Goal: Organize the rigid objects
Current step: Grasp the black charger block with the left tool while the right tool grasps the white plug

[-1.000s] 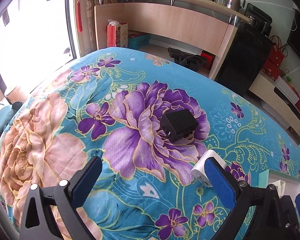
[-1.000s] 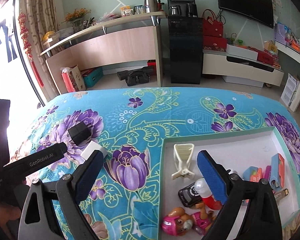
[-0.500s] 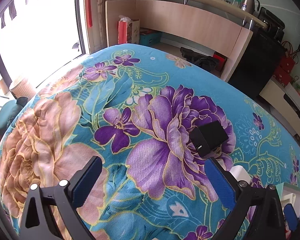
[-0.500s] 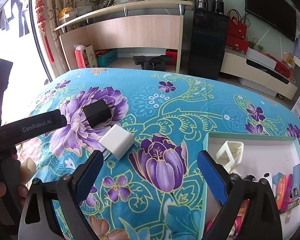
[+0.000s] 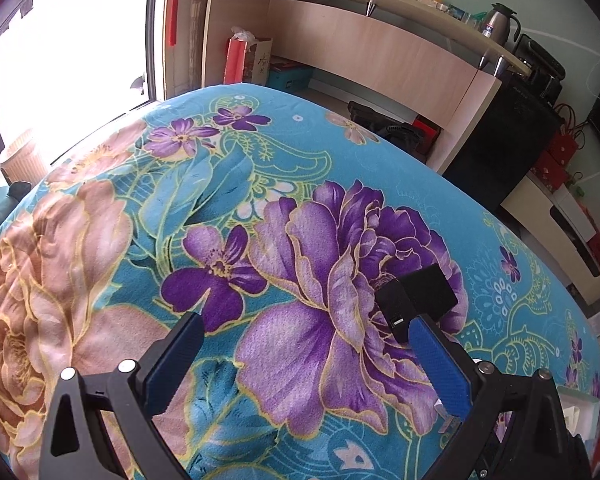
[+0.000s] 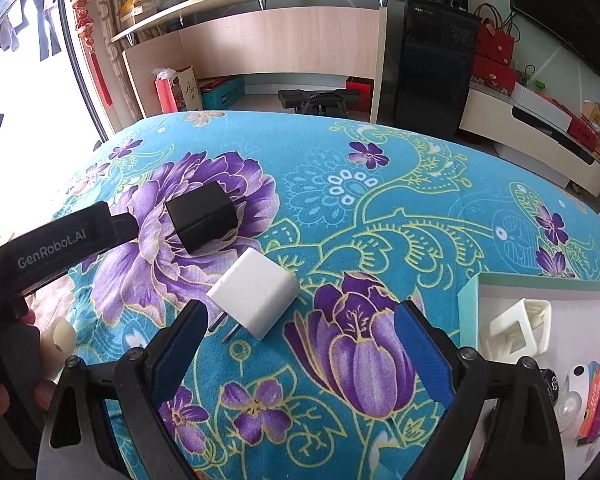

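While both grippers stand open-jawed, the right gripper (image 6: 302,346) nears the white charger (image 6: 255,297), whose prongs at seven o'clock may snag.

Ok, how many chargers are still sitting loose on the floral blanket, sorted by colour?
Black cube-shaped plug charger: 1
White cube-shaped plug charger with metal prongs: 1
Total: 2, both outside the white tray with the mint-green rim.
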Action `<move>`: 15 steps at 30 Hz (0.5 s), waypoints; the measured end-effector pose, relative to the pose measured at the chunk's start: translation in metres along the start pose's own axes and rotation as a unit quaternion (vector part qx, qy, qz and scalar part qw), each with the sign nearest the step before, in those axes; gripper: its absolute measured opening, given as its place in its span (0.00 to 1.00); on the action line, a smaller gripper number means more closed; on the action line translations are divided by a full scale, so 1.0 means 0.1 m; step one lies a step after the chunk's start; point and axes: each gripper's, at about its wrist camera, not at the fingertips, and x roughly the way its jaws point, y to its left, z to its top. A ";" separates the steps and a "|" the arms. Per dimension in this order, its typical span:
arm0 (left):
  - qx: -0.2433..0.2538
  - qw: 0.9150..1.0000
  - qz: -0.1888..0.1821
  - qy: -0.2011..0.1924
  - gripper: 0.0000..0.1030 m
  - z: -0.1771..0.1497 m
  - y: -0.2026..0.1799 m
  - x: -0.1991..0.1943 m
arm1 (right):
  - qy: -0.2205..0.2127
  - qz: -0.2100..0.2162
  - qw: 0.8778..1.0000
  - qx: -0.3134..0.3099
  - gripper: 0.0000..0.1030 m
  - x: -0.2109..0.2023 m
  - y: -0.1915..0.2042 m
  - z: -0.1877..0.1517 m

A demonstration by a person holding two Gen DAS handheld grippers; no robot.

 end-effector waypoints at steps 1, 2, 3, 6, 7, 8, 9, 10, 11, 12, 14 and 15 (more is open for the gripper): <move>-0.001 1.000 -0.005 0.000 1.00 0.01 0.00 0.01 | 0.001 0.000 1.000 -0.001 0.92 0.03 0.01 0.01; -0.003 1.000 -0.009 0.001 1.00 0.02 0.01 0.02 | 0.002 0.000 1.000 -0.002 0.92 0.05 0.02 0.01; -0.003 1.000 -0.013 0.002 1.00 0.02 0.01 0.04 | 0.003 0.000 1.000 -0.003 0.92 0.08 0.04 0.02; -0.001 1.000 -0.021 0.006 1.00 0.01 -0.01 0.08 | 0.009 0.003 1.000 -0.003 0.92 0.17 0.08 0.02; 0.000 1.000 -0.024 0.008 1.00 0.01 -0.02 0.09 | 0.012 0.004 1.000 -0.004 0.92 0.20 0.09 0.01; 0.002 1.000 -0.027 0.008 1.00 0.01 -0.03 0.09 | 0.016 0.003 1.000 -0.005 0.92 0.23 0.10 0.01; 0.004 1.000 -0.030 0.009 1.00 0.01 -0.04 0.10 | 0.018 0.003 1.000 -0.007 0.92 0.25 0.11 0.00; 0.006 0.999 -0.033 0.010 1.00 0.00 -0.06 0.11 | 0.018 0.003 1.000 -0.009 0.89 0.27 0.12 -0.01; 0.007 0.999 -0.036 0.012 1.00 0.00 -0.07 0.12 | 0.018 0.003 1.000 -0.010 0.87 0.29 0.12 -0.01; 0.010 0.999 -0.039 0.013 1.00 -0.01 -0.09 0.12 | 0.018 0.005 1.000 -0.008 0.83 0.31 0.11 -0.01; 0.016 0.999 -0.041 0.011 1.00 -0.01 -0.12 0.13 | 0.016 0.005 1.000 -0.003 0.83 0.33 0.09 -0.01; 0.020 0.999 -0.042 0.010 1.00 -0.02 -0.14 0.14 | 0.015 0.004 1.000 0.000 0.83 0.34 0.07 -0.01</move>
